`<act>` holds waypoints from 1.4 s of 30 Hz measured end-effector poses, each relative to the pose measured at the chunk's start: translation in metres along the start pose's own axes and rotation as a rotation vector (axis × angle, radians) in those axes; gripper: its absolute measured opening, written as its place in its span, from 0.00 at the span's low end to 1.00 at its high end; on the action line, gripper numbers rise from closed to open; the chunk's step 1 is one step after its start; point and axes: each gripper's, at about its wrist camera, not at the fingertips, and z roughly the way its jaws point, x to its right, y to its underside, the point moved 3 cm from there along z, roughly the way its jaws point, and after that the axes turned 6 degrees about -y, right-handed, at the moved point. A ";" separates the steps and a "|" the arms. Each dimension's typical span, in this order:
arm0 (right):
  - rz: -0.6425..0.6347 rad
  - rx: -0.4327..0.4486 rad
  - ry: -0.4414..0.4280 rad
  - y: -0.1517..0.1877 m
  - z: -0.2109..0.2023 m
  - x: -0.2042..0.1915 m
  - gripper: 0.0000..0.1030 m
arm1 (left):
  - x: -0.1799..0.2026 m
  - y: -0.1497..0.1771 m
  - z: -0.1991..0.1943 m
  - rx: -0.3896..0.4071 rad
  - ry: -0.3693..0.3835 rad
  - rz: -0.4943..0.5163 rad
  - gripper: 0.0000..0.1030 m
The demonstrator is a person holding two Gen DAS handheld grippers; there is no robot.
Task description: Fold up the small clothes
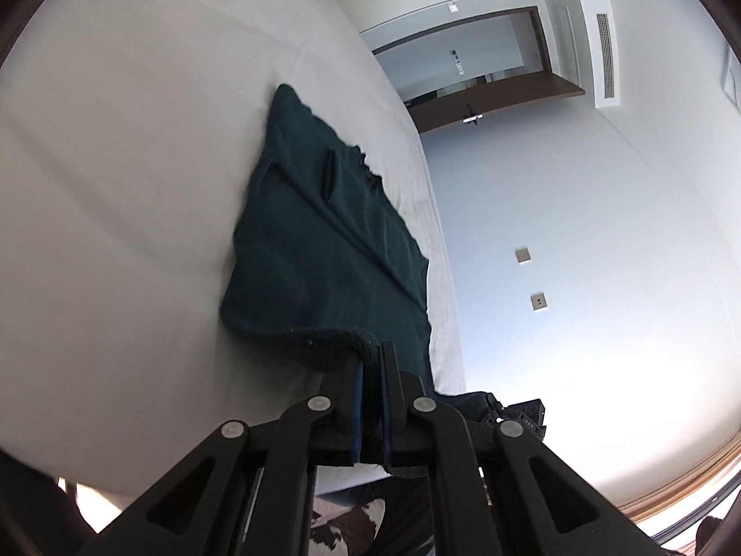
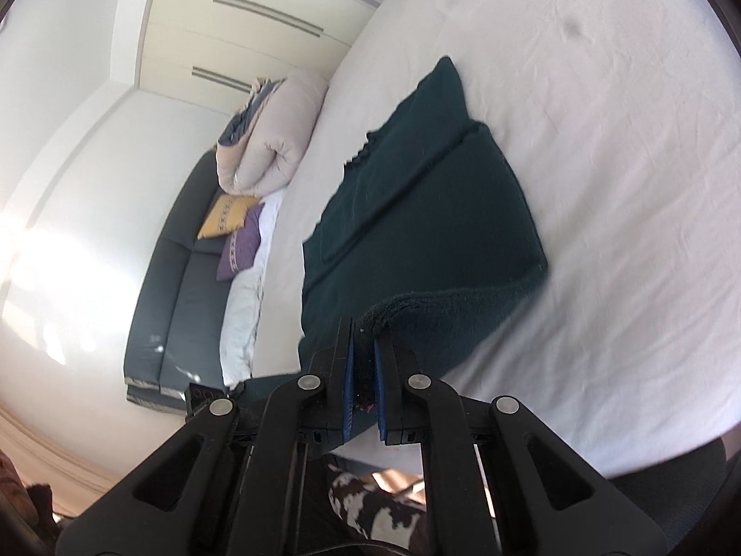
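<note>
A dark green knitted garment (image 1: 319, 250) lies spread on a white bed sheet (image 1: 116, 185). My left gripper (image 1: 370, 352) is shut on its near hem, which curls up off the sheet between the blue pads (image 1: 357, 398). In the right wrist view the same garment (image 2: 417, 213) stretches away across the sheet (image 2: 602, 185). My right gripper (image 2: 363, 329) is shut on the other near corner of the hem, with the thick edge bunched between its pads (image 2: 347, 384). Both held corners are lifted above the bed.
A folded beige duvet (image 2: 273, 134) lies at the bed's far left edge, above a dark sofa (image 2: 185, 287) with a yellow cushion (image 2: 227, 215) and a purple cushion (image 2: 241, 248). A wall with sockets (image 1: 539, 302) and a doorway (image 1: 477, 74) lies right of the bed. Cow-patterned fabric (image 2: 370, 505) shows below the grippers.
</note>
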 end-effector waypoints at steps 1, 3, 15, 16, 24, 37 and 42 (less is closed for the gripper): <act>0.005 0.012 -0.004 -0.008 0.003 0.000 0.07 | 0.001 -0.005 0.000 0.006 0.005 -0.003 0.05; 0.010 0.026 -0.010 -0.024 0.012 -0.002 0.07 | 0.006 -0.023 0.002 0.027 0.012 -0.006 0.05; -0.030 0.049 0.033 -0.118 0.084 -0.014 0.07 | 0.015 -0.102 0.042 0.054 0.009 -0.028 0.05; -0.032 0.054 0.040 -0.127 0.090 -0.013 0.07 | 0.017 -0.108 0.046 0.057 0.008 -0.025 0.05; -0.013 0.103 0.086 -0.186 0.128 0.007 0.07 | 0.018 -0.163 0.084 0.068 -0.015 -0.040 0.05; -0.013 0.120 0.187 -0.263 0.205 0.049 0.07 | -0.010 -0.224 0.144 0.068 -0.070 -0.126 0.05; 0.020 0.136 0.218 -0.277 0.223 0.070 0.07 | -0.022 -0.234 0.165 0.060 -0.112 -0.133 0.05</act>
